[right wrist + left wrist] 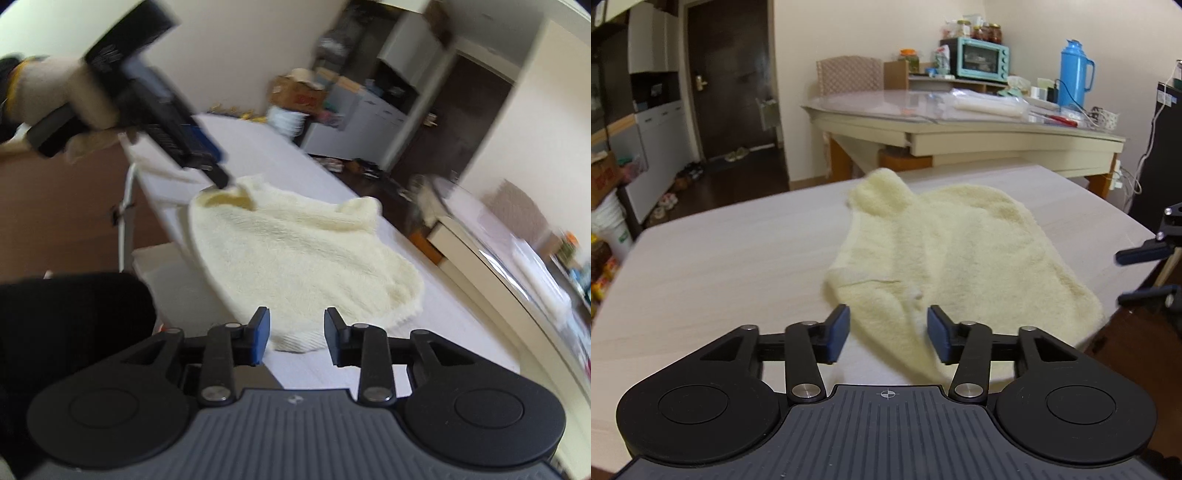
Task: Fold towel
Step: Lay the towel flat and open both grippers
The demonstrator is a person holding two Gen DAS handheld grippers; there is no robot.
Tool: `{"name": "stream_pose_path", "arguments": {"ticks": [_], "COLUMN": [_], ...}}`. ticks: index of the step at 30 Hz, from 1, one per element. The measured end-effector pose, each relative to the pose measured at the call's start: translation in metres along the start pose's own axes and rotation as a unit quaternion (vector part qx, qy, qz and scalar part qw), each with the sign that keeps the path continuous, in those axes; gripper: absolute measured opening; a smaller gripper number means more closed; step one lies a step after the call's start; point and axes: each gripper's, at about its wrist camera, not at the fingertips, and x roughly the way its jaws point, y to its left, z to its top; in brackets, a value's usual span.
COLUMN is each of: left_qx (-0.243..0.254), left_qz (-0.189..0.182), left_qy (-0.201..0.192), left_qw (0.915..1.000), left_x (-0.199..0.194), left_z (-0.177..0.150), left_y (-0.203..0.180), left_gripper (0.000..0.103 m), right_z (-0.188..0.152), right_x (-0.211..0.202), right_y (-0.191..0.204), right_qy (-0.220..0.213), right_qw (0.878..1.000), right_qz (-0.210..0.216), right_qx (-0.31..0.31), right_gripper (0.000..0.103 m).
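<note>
A pale wood-grain tabletop [720, 251] is carrying the cream-yellow towel [960, 251], which is lying rumpled near the near right corner, one edge hanging close to the table's rim and a far corner humped up. Its pile is looking thick, fleecy and soft, with a flatter hemmed border along the edges.

The left gripper [888, 334] is hovering just over the towel's near corner, its blue-padded jaws standing roughly half apart with cloth lying below the gap, not pinched. The right gripper [297, 336] is sitting at the other near corner, its jaws parted somewhat less and likewise clamping nothing. In the right wrist view a gloved hand [55, 96] is carrying the left gripper down to the towel's edge.

To do this step well, each pair of jaws is probably needing to bite one hemmed corner squarely, taking a single layer, so the limp cloth lifts evenly and folds straight.
</note>
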Motion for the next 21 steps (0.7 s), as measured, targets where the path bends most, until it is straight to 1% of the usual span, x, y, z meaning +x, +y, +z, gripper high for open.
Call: {"name": "stream_pose_path", "arguments": {"ticks": [1,4,6,8,12,15,18,21], "left_qx": [0.0,0.012,0.022,0.032,0.053,0.071,0.08,0.086], "left_qz": [0.009,0.015,0.012,0.006,0.0,-0.001,-0.013,-0.023], "left_qy": [-0.003,-0.007,-0.005,-0.006,-0.003,0.008,0.026,0.047], "left_qw": [1.0,0.9998,0.9997,0.9995,0.9986,0.9974,0.9964,0.9949], "left_x": [0.0,0.013,0.026,0.047,0.092,0.139,0.18,0.211], "left_z": [0.005,0.022,0.036,0.056,0.091,0.117,0.131,0.134], "left_y": [0.005,0.01,0.01,0.009,0.008,0.009,0.013,0.018], "left_gripper": [0.054,0.055,0.055,0.055,0.054,0.051,0.051,0.05], "right_z": [0.001,0.006,0.013,0.018,0.024,0.023,0.019,0.013], "right_x": [0.0,0.007,0.016,0.024,0.047,0.061,0.079,0.095], "right_y": [-0.008,-0.02,-0.032,-0.043,-0.076,-0.094,-0.114,-0.129], "right_qy": [-0.004,-0.006,-0.007,-0.017,-0.017,-0.015,-0.006,0.004], "right_qw": [0.999,0.996,0.993,0.989,0.982,0.978,0.975,0.973], "right_qz": [-0.015,-0.048,-0.069,-0.076,-0.093,-0.093,-0.095,-0.095], "right_qx": [0.03,0.069,0.098,0.123,0.165,0.186,0.199,0.212], "right_gripper": [0.035,0.035,0.035,0.035,0.035,0.036,0.037,0.038]}}
